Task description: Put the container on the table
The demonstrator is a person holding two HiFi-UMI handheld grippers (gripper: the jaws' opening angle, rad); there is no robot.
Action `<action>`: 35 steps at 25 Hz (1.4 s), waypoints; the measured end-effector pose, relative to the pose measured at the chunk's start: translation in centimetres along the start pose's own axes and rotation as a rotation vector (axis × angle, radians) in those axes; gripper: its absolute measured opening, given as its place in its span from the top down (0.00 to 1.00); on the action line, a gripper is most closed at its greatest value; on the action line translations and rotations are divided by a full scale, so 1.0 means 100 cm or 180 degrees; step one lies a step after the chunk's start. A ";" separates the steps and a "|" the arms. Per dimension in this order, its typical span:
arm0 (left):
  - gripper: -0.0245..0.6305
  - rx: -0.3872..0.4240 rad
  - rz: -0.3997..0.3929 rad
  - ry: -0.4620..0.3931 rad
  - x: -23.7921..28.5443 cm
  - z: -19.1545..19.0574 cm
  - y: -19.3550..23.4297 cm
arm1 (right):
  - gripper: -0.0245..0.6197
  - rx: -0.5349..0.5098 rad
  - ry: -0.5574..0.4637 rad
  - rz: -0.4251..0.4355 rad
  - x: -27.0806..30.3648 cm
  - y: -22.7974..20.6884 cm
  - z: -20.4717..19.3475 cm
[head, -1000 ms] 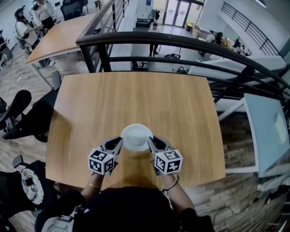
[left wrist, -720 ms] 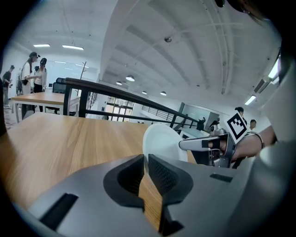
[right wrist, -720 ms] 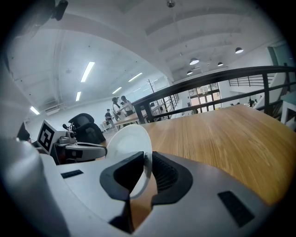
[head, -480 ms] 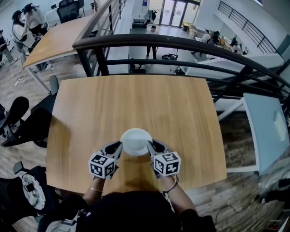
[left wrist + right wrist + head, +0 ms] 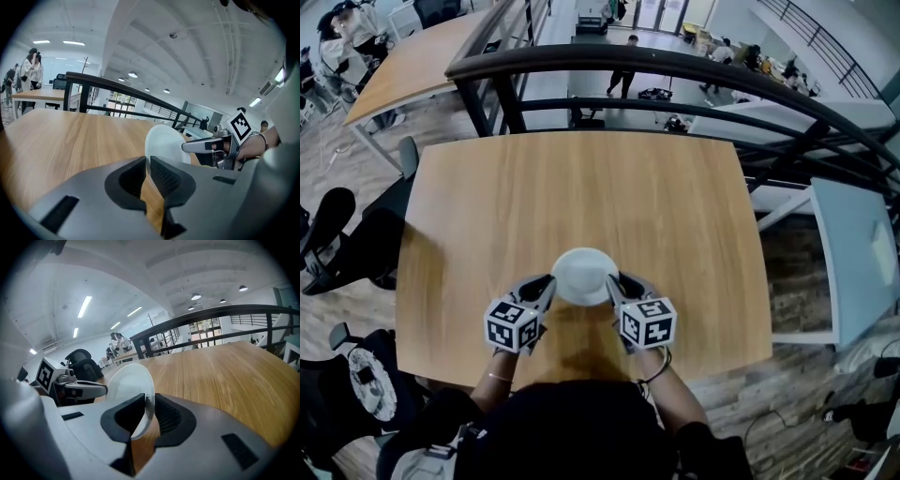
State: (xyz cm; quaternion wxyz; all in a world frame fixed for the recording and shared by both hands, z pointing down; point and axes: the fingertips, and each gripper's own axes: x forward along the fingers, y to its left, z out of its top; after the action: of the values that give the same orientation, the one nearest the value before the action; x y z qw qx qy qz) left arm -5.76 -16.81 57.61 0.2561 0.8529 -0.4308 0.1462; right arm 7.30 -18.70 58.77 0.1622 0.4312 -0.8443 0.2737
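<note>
The container (image 5: 584,276) is sitting upright near the front edge of the table (image 5: 581,187), apparently resting on it. The left gripper (image 5: 546,287) is clamping one side of the rim to steady it. The right gripper (image 5: 615,285) is straddling the opposite side. Its jaws have just been opening, loosening their hold for release.

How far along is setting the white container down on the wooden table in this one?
Done so far: the white round container is low over the light wooden table, near its front edge; whether it touches is hidden behind the grippers. In hand: the left gripper pinches its rim; the right gripper has just been opening its jaws, the rim between them with a gap. Left: free both sides and withdraw.
</note>
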 end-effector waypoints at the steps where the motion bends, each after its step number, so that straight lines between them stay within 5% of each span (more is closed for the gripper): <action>1: 0.93 -0.0008 -0.0002 0.0019 0.001 -0.001 0.001 | 0.88 0.0004 0.0019 0.0001 0.001 0.000 -0.001; 35: 0.93 -0.0160 0.0020 0.0411 0.030 -0.038 0.024 | 0.83 0.0126 0.0501 -0.0073 0.034 -0.020 -0.039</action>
State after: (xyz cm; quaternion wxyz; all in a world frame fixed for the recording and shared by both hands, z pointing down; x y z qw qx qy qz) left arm -6.03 -17.83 62.87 0.3042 0.8337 -0.4196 0.1909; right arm 7.15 -19.54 64.25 0.2227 0.4212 -0.8183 0.3216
